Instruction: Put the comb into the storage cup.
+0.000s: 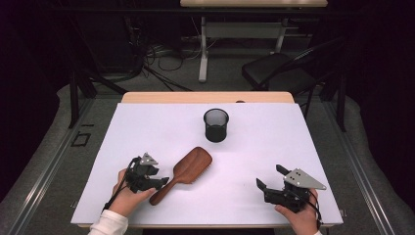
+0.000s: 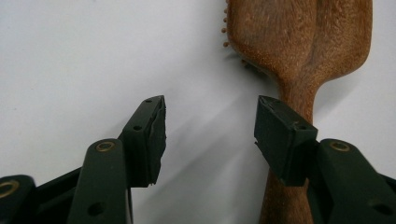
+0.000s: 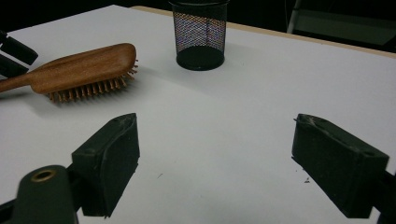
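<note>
Brown wooden paddle hairbrush lies bristles-down on white tabletop; left gripper fingers apart beside handle, gripping nothing; right gripper open, empty

Hairbrush: I see it lying bristles-down on the table, left of centre.
Mesh cup: standing upright behind the hairbrush, apart from it.
Chair: behind the table, to the right.

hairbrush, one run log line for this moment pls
hairbrush: flat on table, bristles down | left gripper: open, beside handle | right gripper: open, empty | mesh cup: upright
</note>
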`<state>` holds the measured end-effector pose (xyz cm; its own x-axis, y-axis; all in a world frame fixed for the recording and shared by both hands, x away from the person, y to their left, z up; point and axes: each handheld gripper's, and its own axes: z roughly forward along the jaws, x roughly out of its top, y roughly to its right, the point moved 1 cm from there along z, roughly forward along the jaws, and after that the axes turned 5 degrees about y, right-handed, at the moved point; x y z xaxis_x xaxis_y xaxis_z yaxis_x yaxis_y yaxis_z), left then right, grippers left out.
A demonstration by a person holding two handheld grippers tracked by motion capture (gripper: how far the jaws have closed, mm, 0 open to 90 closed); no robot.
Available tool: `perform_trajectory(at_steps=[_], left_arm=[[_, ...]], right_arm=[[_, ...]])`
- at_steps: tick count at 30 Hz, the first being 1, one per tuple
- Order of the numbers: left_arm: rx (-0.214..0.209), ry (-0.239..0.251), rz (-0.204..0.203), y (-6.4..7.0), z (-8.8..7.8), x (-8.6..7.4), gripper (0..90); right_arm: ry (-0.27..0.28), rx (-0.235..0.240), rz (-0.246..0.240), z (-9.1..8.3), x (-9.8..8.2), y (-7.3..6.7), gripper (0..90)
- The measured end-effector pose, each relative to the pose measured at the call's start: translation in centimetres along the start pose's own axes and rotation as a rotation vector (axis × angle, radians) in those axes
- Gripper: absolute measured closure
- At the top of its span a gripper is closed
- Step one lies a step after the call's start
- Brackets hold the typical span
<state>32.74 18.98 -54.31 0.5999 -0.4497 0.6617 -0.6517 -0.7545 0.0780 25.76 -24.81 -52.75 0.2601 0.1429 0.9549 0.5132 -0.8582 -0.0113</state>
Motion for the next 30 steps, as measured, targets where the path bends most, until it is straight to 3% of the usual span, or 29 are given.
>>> perform_trajectory(at_steps=[6,16,21,30], left_arm=[[-0.022,0.035,-0.035,-0.6,-0.6,0.1,37.8],[-0.04,0.07,-0.052,-1.3,-1.4,0.2,37.9],[-0.05,0.066,-0.03,-1.2,-1.6,0.2,37.2],[-0.044,0.078,-0.003,-0.9,-1.5,0.4,20.0]], right_arm=[[-0.002,0.0,-0.002,0.0,0.0,0.0,14.6],[-0.002,0.002,-0.001,0.0,0.0,0.0,14.6],[-0.003,0.002,-0.001,0.0,0.0,0.0,14.6],[-0.003,0.003,-0.002,0.0,0.0,0.0,14.6]])
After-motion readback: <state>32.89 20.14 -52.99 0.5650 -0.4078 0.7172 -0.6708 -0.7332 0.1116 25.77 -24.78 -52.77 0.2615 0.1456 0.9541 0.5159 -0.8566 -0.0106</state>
